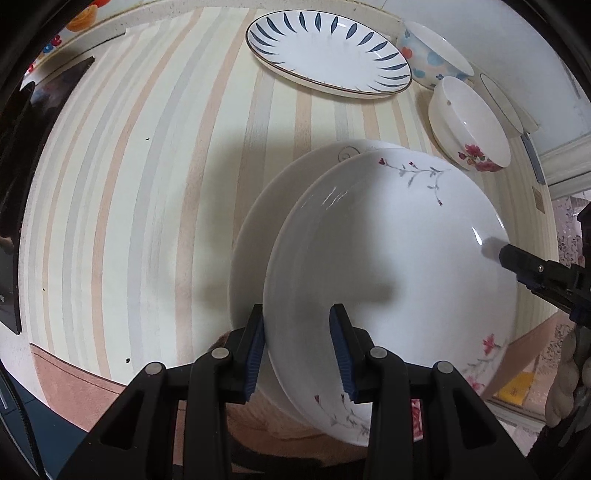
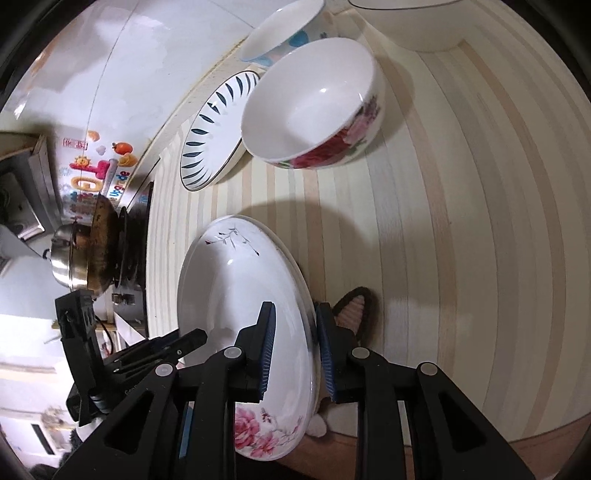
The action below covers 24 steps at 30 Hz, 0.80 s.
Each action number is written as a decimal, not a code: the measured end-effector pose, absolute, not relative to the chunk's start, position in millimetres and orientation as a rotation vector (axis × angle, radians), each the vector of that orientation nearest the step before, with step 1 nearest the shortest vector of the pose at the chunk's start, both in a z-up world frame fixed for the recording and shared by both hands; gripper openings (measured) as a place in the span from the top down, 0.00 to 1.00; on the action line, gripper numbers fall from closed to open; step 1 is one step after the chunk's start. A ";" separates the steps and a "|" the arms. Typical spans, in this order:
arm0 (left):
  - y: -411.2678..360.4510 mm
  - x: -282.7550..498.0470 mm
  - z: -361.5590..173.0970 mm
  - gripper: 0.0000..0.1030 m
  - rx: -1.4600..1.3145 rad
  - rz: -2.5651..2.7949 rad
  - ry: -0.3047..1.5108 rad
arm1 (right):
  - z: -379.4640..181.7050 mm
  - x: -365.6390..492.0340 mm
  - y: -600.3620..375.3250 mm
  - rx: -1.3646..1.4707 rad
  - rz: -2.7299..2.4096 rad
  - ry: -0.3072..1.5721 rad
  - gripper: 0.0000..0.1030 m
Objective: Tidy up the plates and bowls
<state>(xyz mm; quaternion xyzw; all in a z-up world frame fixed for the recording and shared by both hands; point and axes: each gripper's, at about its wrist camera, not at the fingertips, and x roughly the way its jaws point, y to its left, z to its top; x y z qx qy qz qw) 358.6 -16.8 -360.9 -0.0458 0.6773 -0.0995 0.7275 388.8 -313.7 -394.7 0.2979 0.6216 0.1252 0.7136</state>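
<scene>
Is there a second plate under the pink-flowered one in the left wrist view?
Yes: a plain white plate shows from beneath the flowered plate, its rim visible on the left.

Striped table (image 1: pixel 147 184), blue-leaf plate (image 1: pixel 328 51), rose bowl (image 1: pixel 469 125), blue-flowered bowl (image 1: pixel 432 55)

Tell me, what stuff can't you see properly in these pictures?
- Plain plate, left wrist view: the floral plate covers most of it, so its pattern stays hidden.
- Whether the left hand-held gripper actually pinches the floral plate: its jaws look spread wider than the rim.
- Bowl at the top edge, right wrist view: cut off by the frame.
- Blue-flowered bowl, right wrist view: half hidden behind the rose bowl.
</scene>
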 end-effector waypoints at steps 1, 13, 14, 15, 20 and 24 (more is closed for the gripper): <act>-15.0 359.5 -360.4 0.69 -0.108 -0.223 1.501 | -393.2 389.0 -314.7 0.668 0.276 1.379 0.74; 13.7 391.2 -297.7 0.66 -0.153 -0.179 1.375 | -325.9 430.5 -318.2 0.673 0.273 1.306 0.72; 14.3 402.8 -295.0 0.66 -0.161 -0.180 1.364 | -320.1 443.0 -313.7 0.665 0.281 1.296 0.70; 15.2 417.5 -294.2 0.66 -0.166 -0.181 1.356 | -316.2 453.7 -309.7 0.658 0.277 1.290 0.68; 14.3 494.5 -305.4 0.66 -0.172 -0.154 1.330 | -313.0 527.6 -281.1 0.558 0.239 1.303 0.67; 17.3 539.7 -322.0 0.66 -0.164 -0.146 1.350 | -335.1 584.6 -266.3 0.504 0.177 1.392 0.67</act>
